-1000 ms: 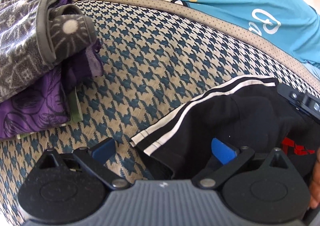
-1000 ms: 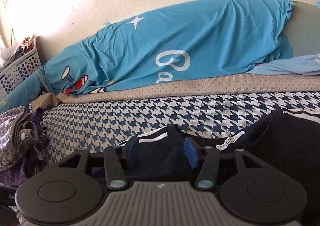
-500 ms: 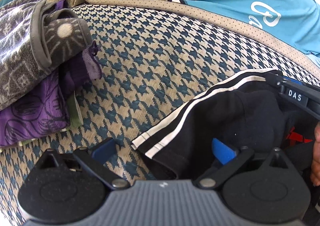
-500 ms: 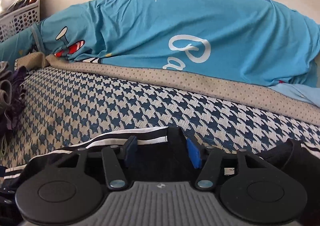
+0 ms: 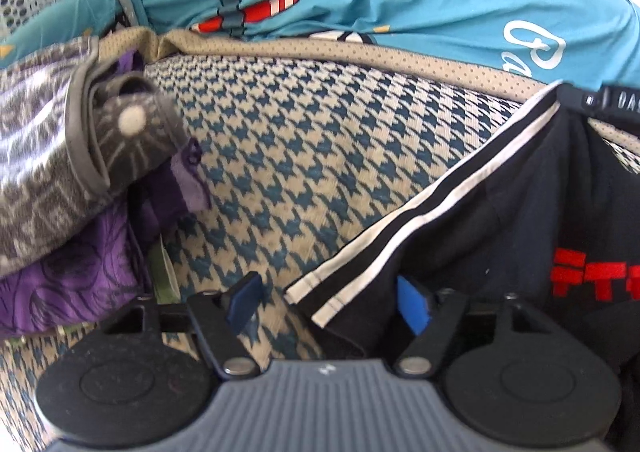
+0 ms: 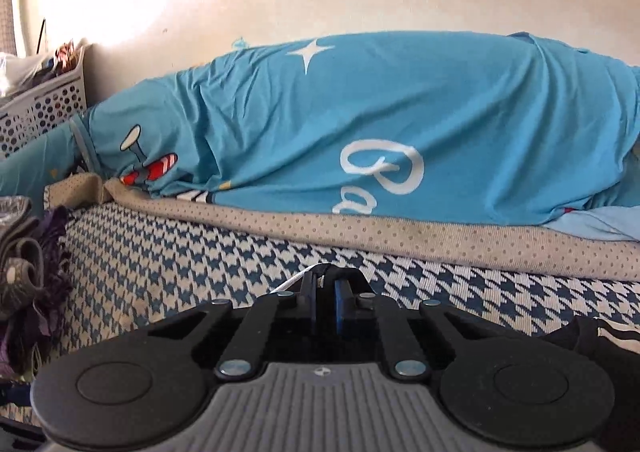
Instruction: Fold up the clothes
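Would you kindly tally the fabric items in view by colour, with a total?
Black with white stripes: 1, the black garment
Grey patterned: 1, the grey cloth
Purple: 1, the purple cloth
Turquoise: 1, the turquoise sheet
Total: 4

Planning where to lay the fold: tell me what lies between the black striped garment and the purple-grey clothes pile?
Only bare houndstooth cover separates the black garment from the pile, seen in the left wrist view.
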The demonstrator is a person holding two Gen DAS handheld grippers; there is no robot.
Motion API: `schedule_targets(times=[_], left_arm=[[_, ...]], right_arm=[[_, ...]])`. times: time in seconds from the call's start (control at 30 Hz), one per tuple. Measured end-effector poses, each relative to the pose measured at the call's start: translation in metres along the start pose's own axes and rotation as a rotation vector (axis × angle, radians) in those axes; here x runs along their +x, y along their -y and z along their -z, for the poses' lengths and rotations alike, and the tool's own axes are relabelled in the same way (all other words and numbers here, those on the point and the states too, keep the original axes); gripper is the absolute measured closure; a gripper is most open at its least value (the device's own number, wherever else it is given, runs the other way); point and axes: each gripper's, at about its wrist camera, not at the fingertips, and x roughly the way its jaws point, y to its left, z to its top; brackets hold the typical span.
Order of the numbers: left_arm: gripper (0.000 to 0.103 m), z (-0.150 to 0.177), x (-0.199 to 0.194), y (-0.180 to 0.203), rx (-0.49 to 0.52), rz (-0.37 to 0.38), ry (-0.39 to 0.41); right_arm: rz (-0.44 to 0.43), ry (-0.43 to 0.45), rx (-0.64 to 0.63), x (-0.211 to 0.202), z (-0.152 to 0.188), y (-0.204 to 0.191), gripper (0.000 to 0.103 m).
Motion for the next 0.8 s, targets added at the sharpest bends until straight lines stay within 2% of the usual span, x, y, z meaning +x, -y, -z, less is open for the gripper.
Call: schedule_targets(times=[0.1, 0.23, 0.33, 0.37, 0.4, 0.47, 0.6, 0.7, 0.8], left_arm=[[0.034, -0.006, 0.003, 0.003, 0.014, -0.053, 0.035], [0.034, -0.017, 0.012, -0.004, -0.04, -0.088, 0.041], [0.031, -0.021, 0.016, -0.009, -0.065, -0.119, 0.042], [0.027, -0.021, 0.016, -0.01, -0.07, -0.131, 0.042], [0.022, -0.022, 0.017, -0.012, -0.075, -0.143, 0.042], [0.022, -0.023, 0.018, -0.016, -0.097, -0.149, 0.038], [0.022, -0.027, 0.017, -0.028, -0.158, -0.135, 0.04], [0.023, -0.031, 0.012, -0.039, -0.213, -0.116, 0.05], [0.023, -0.034, 0.005, -0.047, -0.253, -0.09, 0.065]], right_arm=[[-0.023, 0.061, 0.06, -0.004, -0.007, 0.007, 0.094], [-0.045, 0.152, 0.131, -0.011, -0.017, 0.015, 0.094], [-0.03, 0.19, 0.165, -0.014, -0.021, 0.02, 0.094], [-0.019, 0.197, 0.171, -0.014, -0.022, 0.021, 0.093], [0.0, 0.177, 0.166, -0.012, -0.023, 0.021, 0.093], [0.054, 0.13, 0.146, -0.006, -0.022, 0.021, 0.089], [0.094, 0.137, 0.107, -0.011, -0.023, 0.015, 0.085], [0.038, 0.138, 0.082, -0.02, -0.027, 0.005, 0.082], [-0.094, 0.112, 0.017, -0.026, -0.027, -0.015, 0.082]])
